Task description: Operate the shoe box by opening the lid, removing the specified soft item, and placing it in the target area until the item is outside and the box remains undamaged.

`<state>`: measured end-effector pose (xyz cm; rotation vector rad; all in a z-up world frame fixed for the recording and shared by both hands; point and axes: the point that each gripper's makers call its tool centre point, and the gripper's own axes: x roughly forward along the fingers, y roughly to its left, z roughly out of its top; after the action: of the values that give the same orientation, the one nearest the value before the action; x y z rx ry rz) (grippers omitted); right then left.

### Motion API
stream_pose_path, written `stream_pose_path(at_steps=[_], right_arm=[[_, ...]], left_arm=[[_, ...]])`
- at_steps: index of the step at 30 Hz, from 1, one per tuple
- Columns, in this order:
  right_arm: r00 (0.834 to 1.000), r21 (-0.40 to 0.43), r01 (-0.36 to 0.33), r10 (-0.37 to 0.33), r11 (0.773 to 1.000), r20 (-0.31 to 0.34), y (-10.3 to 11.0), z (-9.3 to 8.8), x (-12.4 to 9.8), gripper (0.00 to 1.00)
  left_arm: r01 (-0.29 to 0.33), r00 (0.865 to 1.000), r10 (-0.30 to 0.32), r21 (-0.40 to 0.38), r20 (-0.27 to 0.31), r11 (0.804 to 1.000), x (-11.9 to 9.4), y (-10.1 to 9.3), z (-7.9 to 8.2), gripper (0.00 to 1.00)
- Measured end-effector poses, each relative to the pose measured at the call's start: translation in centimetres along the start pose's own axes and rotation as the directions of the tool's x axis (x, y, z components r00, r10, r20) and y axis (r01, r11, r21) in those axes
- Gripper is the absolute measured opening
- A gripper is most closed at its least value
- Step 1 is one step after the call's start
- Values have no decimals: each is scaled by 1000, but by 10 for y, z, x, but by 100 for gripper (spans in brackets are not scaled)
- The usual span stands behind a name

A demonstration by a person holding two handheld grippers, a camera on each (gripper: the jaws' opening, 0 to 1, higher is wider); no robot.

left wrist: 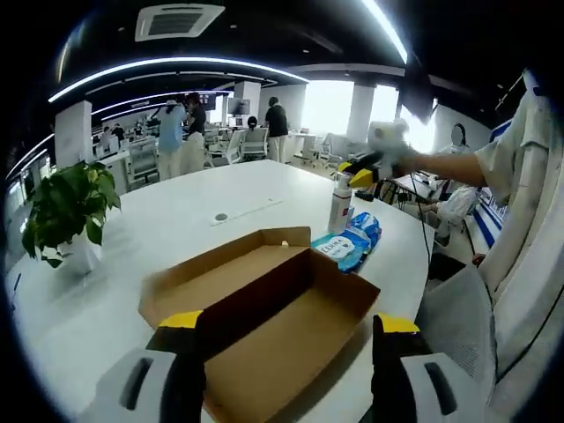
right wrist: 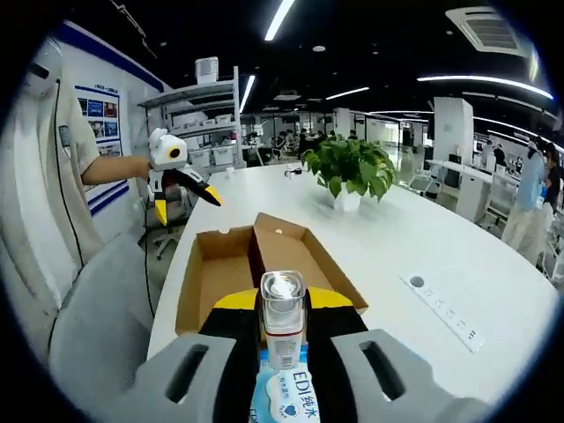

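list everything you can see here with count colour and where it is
shoe box: 1, brown cardboard, open on the table, inside looks empty
bottle: 1, clear with white label, upright beside the box
wipes pack: 1, blue and white, flat by the bottle
potted plant: 1, green in white pot, far side of the box
table: 1, white
people: several, background
left gripper: yellow-tipped, open over the box
right gripper: yellow-tipped, either side of the bottle

Just ahead of the left gripper (left wrist: pixel 288 339): open brown cardboard shoe box (left wrist: pixel 264 308) on white table (left wrist: pixel 176 220). Beyond its far right corner, white spray bottle (left wrist: pixel 340 203) beside blue wipes packet (left wrist: pixel 350 242). Far left, potted green plant (left wrist: pixel 69 216).
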<state>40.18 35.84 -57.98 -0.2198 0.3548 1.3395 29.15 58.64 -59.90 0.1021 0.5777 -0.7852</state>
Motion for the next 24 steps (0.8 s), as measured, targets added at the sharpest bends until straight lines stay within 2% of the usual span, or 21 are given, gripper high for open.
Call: stream_pose_path(at_steps=[7, 16, 24], right_arm=[[1000, -6, -6, 6, 1000, -31, -25, -18, -1, 16], [999, -11, 9, -10, 1000, -49, -55, -37, 7, 16], [996, -28, 11, -13, 1000, -83, -72, -60, 18, 16]], left_arm=[[-36, 999, 37, -37, 12, 999, -8, 11, -7, 84], [-65, 998, 64, -62, -17, 996, -9, 14, -18, 83], [-79, 996, 75, -82, -50, 994, -6, 16, -27, 83]])
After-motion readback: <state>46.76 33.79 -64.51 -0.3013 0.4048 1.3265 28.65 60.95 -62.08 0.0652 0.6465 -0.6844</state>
